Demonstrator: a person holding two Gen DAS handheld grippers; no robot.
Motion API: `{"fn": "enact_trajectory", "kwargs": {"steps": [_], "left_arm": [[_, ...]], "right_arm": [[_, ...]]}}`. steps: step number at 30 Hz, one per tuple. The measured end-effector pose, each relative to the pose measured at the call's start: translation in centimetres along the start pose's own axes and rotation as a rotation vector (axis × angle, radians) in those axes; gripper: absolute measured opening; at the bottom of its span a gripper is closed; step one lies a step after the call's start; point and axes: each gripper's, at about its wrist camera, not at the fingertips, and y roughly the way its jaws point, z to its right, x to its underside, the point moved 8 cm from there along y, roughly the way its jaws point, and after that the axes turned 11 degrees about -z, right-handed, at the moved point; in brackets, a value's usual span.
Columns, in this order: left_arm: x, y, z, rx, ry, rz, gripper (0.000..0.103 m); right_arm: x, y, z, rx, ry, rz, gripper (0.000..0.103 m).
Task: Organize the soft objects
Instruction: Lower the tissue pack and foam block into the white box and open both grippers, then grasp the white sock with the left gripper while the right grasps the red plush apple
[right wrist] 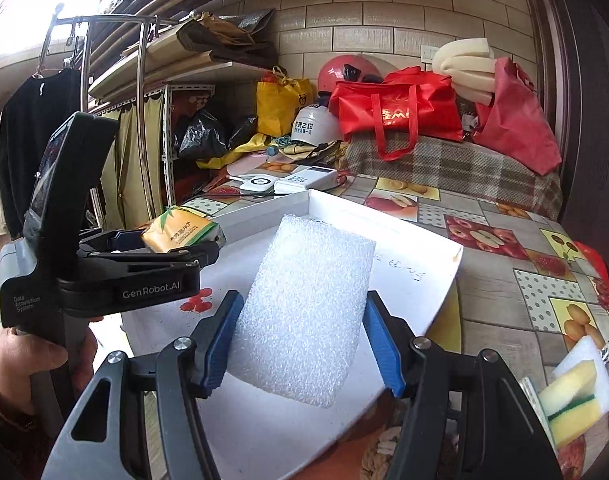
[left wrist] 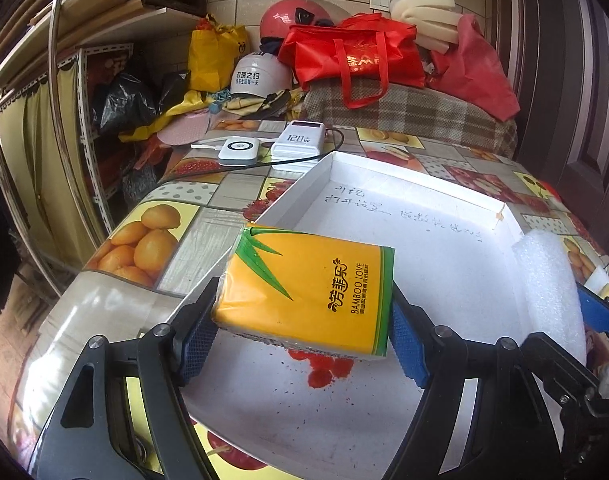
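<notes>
Left tool (left wrist: 302,330) clenched on yellow tissue pack (left wrist: 308,288), blue pads pressed against both short ends, pack held tilted just above the white tray (left wrist: 424,216), over the tray's near-left part. Same pack seen from right wrist view at (right wrist: 180,232), sticking out past the left tool's black fingers, with a hand (right wrist: 32,360) wrapped around that tool's handle at lower left. Right tool (right wrist: 304,344) clenched on white foam block (right wrist: 308,304), pads on its two long sides, block standing lengthwise forward over the tray's middle; whether the block's bottom touches the tray floor, cannot tell. In left view the foam block (left wrist: 544,292) shows at right edge, beside the tissue pack, the two apart. Tray has handwriting on its floor and a red stain (left wrist: 324,368) near the front; it sits on the surface (left wrist: 152,236) covered in fruit-print cloth. Yellow-green sponge (right wrist: 572,404) lies on the surface at far right, outside tray, with a white foam piece (right wrist: 592,364) right behind it. Two white power banks (left wrist: 276,146) with a black cable at the far end of the surface, beyond tray. Behind: red bag (left wrist: 356,56), red helmet (left wrist: 288,20), white helmet (left wrist: 256,76), yellow bag (left wrist: 214,54), cream foam roll (left wrist: 424,16) on plaid-covered furniture.
</notes>
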Motion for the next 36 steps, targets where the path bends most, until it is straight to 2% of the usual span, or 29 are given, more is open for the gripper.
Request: {"fn": "enact_trajectory", "kwargs": {"steps": [2,4,5,10,13,17,19,30,36], "left_arm": [[-0.1,-0.2,-0.1,-0.007,0.0,0.01,0.078],[-0.2,-0.3,-0.5,-0.013,-0.019,0.02,0.079],[-0.2,-0.4,-0.9,-0.016,-0.036,0.023,0.08],[-0.2,-1.1,-2.5,-0.007,-0.114,0.059,0.085],[-0.2,-1.1,-2.9,-0.001,-0.134,0.061,0.103],[-0.1,-1.4,-2.9,0.002,-0.136,0.072,0.103],[-0.1,-1.6,-2.8,0.002,-0.13,0.082,0.103],[-0.1,-4.0,-2.1,0.005,-0.101,0.196,0.103],[0.2,-4.7,-2.0,0.016,-0.101,0.213,0.103]], "right_arm": [[0.0,1.0,-0.1,-0.006,0.001,-0.039,0.063],[0.2,1.6,0.0,-0.004,0.004,-0.072,0.073],[0.3,1.5,0.2,-0.003,0.012,-0.069,0.084],[0.2,0.8,0.4,-0.001,0.025,-0.038,0.086],[0.1,0.6,0.3,0.006,0.021,-0.028,0.087],[-0.1,0.2,0.3,0.016,0.018,-0.006,0.088],[-0.2,0.3,0.3,0.022,0.017,-0.004,0.095],[0.9,-0.7,-1.3,-0.002,0.002,-0.013,0.095],[1.6,-1.9,-3.1,-0.008,-0.052,0.002,0.095]]}}
